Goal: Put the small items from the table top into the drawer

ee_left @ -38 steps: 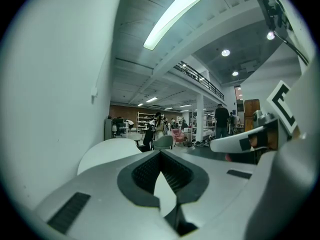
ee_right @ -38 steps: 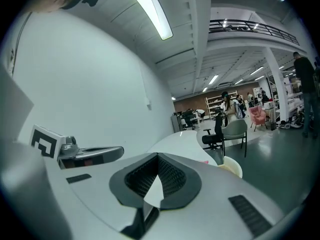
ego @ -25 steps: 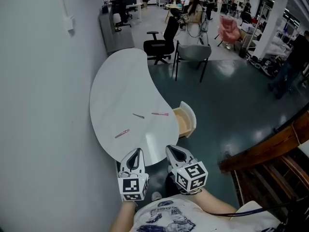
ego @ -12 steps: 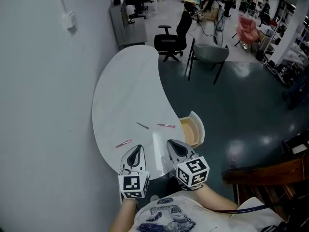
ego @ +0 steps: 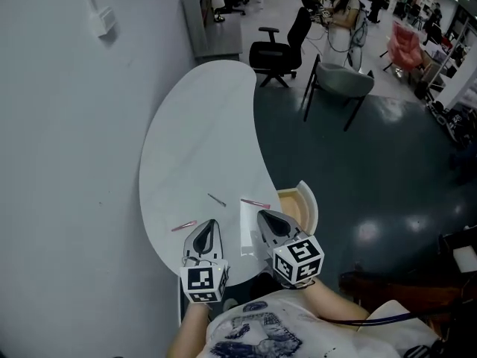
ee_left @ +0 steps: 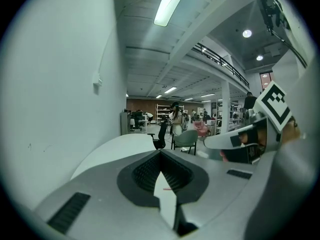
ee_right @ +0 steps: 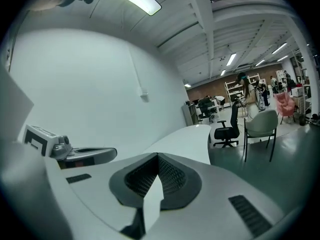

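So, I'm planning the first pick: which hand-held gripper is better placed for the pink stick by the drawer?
The right hand-held gripper: it sits just short of that stick, beside the open drawer; the left hand-held gripper is nearer the other pink stick.

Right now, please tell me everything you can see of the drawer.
The drawer stands pulled open at the right edge of the white table. Its inside looks like pale wood; its front is a curved white panel. The part in view holds nothing. The right gripper, shut, covers its near corner in the head view.
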### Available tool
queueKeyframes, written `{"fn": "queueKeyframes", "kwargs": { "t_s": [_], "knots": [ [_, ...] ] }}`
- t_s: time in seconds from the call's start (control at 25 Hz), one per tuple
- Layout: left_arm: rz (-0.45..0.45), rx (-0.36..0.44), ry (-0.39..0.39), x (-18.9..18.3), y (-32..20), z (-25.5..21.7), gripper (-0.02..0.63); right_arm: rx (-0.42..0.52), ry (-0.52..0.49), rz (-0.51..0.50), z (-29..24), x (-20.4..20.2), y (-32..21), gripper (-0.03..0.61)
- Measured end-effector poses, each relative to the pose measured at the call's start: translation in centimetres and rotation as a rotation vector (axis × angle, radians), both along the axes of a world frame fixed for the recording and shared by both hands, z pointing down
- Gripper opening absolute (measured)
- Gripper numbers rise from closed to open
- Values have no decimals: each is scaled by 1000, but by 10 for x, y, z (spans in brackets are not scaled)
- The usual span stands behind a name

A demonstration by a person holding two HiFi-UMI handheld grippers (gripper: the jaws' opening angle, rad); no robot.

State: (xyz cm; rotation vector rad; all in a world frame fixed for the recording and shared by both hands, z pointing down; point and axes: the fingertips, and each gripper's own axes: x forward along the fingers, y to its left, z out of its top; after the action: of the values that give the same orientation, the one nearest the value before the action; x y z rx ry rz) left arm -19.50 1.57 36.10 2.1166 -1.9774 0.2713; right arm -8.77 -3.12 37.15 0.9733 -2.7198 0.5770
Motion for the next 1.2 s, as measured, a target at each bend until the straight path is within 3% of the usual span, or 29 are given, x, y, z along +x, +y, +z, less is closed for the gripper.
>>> {"fn": "queueKeyframes", "kwargs": {
  "t_s": [0.36, 0.64, 1.2],
  "knots": [
    [-58, -31, 0, 14, -27, 18, 23, -42, 31, -45, 32, 18, -39, 20],
    [-75, -79, 3, -8, -20, 20, 23, -54, 68, -86, 37, 4, -42, 20],
    [-10, -104, 21, -23, -74, 53, 23, -46, 112, -86, 60, -18, -68, 20]
  ]
}}
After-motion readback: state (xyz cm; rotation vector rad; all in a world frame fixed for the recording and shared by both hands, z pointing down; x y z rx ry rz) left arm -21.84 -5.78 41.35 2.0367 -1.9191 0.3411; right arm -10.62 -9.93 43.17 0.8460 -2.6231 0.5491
